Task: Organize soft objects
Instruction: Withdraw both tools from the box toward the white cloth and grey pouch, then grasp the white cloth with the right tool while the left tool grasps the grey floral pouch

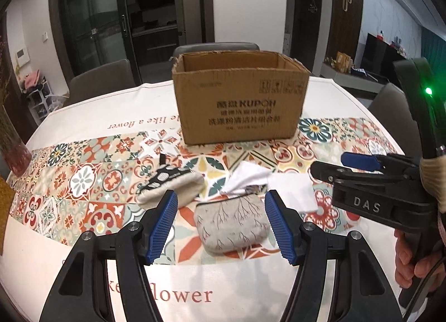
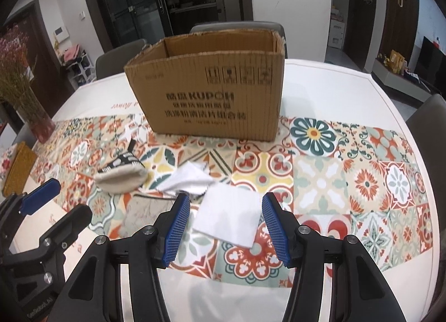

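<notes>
A grey pouch with a branch print point(image 1: 232, 224) lies on the patterned tablecloth, and my left gripper point(image 1: 221, 225) stands open around it, blue pads clear of its sides. Left of it lies a black-and-beige pouch point(image 1: 172, 186) point(image 2: 121, 178). A crumpled white cloth point(image 1: 246, 178) point(image 2: 186, 179) and a flat white cloth point(image 1: 292, 192) point(image 2: 231, 214) lie to the right. My right gripper point(image 2: 225, 228) hangs open over the flat white cloth, not touching it. An open cardboard box point(image 1: 239, 98) point(image 2: 211, 90) stands behind them all.
A glass vase of dried flowers point(image 2: 26, 101) stands at the table's left edge, beside a yellow-brown mat point(image 2: 18, 168). Grey chairs point(image 1: 97, 82) ring the far side. The right gripper's body point(image 1: 384, 190), held by a hand, shows at the left view's right.
</notes>
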`<state>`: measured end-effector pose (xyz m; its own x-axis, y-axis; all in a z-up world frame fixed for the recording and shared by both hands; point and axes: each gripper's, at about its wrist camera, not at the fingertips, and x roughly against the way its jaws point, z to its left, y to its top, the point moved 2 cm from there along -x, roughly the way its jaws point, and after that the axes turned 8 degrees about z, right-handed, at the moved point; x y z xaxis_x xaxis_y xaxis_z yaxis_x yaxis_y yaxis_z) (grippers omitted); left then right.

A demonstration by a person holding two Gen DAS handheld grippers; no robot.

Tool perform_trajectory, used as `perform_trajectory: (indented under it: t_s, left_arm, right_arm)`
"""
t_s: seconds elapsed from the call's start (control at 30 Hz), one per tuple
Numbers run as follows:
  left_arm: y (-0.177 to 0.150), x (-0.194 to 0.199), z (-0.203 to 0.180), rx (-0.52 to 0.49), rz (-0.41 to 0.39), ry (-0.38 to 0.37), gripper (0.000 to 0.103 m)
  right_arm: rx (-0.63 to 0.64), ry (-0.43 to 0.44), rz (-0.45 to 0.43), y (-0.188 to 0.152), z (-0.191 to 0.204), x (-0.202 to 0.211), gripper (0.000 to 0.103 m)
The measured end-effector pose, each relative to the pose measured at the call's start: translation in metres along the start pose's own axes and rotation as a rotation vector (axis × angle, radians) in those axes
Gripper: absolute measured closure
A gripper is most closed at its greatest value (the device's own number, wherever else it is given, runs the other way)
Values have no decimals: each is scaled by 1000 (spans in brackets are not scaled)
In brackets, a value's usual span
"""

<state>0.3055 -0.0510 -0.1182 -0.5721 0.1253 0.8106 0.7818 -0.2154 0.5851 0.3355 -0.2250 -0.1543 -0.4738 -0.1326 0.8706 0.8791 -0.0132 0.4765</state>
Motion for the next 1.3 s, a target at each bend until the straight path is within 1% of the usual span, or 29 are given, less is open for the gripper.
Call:
perform_trajectory:
  t_s: [0.27,0.5,0.6,1.03,1.17,1.3]
  left_arm:
    - [-14,-11,-17,-52,4,-14,39]
    - [-25,-24,-36,-159,-17,8,39]
    - [-27,-30,-41,-190,-23,18,39]
    - [-40,-68,-49,-274,18,19,39]
    - [-43,-77,-50,-305,30,22,39]
    - [-46,-86,-49,-307,41,19,39]
  right_arm:
    - [22,9,46,-12,-6,-17,48]
    - [62,-1,82,-18,-11,-32,48]
    - [81,-5,94,-20,-13,-39,48]
    - [167,-5,99,-18,-9,-66,48]
    - [196,23,101,-15,-5,-72,48]
    - [206,35,115,-14,-2,-80,48]
